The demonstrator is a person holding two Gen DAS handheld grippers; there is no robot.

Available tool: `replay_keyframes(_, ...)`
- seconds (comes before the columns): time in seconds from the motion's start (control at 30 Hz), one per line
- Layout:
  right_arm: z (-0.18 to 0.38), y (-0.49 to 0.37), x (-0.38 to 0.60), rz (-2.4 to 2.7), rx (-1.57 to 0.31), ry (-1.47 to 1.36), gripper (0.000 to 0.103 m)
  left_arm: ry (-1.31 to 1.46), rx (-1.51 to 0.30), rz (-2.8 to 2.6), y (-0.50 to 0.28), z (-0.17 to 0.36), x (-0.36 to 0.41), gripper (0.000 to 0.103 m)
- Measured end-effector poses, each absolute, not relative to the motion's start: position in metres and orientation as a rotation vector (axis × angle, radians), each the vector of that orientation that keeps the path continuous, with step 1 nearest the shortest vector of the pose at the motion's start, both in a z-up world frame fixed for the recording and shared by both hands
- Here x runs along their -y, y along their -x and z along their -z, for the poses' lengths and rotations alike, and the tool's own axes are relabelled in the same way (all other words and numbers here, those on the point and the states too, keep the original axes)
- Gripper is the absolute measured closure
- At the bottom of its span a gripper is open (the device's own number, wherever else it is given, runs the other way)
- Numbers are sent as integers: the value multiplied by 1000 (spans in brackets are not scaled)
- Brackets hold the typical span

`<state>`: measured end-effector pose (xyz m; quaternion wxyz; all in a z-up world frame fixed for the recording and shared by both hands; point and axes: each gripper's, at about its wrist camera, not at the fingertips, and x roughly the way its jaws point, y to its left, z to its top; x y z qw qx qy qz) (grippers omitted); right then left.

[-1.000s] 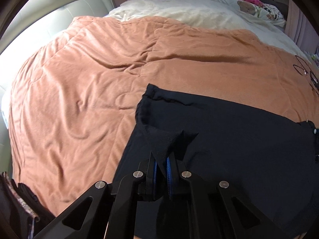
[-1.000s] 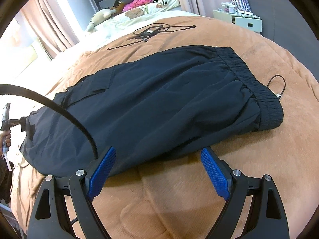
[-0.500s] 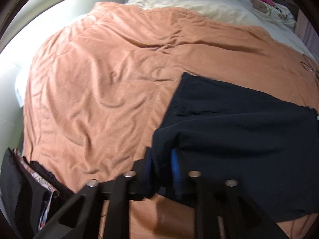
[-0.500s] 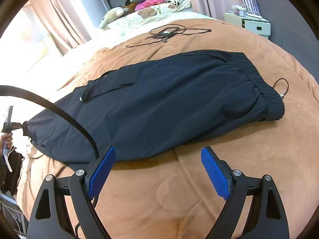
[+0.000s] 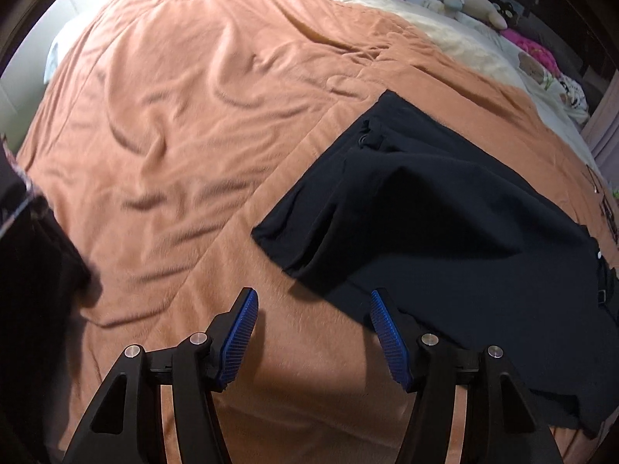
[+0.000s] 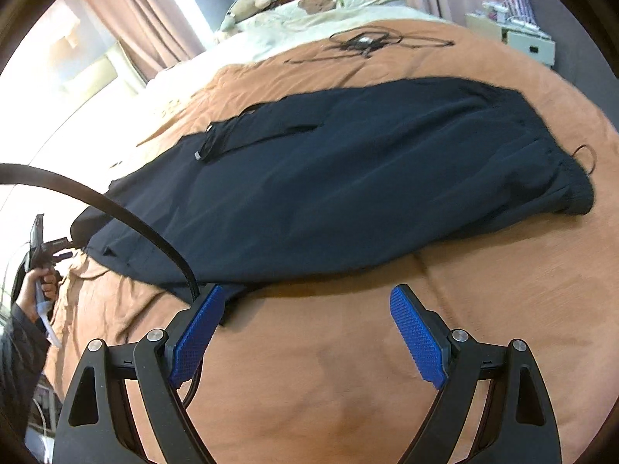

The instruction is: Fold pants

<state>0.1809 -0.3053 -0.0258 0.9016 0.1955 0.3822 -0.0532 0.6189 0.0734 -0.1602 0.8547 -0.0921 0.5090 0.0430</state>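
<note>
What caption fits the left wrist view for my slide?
Left gripper, jaws opening and empty, above the orange blanket, beside the black pants' leg end.

The left gripper lets go of the pants, jaws opening with nothing between them now; the released leg end drops flat onto the blanket.

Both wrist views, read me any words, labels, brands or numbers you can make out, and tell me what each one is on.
No readable text in either view.
Pants: a small pale tag near the pocket, too small to read.
Items on the white cabinet: too small and blurred to read.
Patterned bedding by the stuffed toys: a print, no letters legible.
Blanket: no writing.
</note>
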Motion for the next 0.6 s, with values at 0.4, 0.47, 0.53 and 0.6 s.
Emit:
replay_keyframes(0.4, 52, -218, 280, -2, -842, -533, 25, 437, -1054, -18, -602, 174, -112, 53)
replay_keyframes(0.47, 55, -224, 280, -4, -845, -550, 31, 482, -1053, -3, -603, 177, -117, 56)
replay_keyframes(0.53, 57, -225, 279, -12, -837, -558, 34, 500, -1049, 7, -604, 178, -119, 59)
replay_keyframes(0.6, 58, -225, 280, -18, -834, -559, 38, 508, -1039, 13, -606, 177, -119, 60)
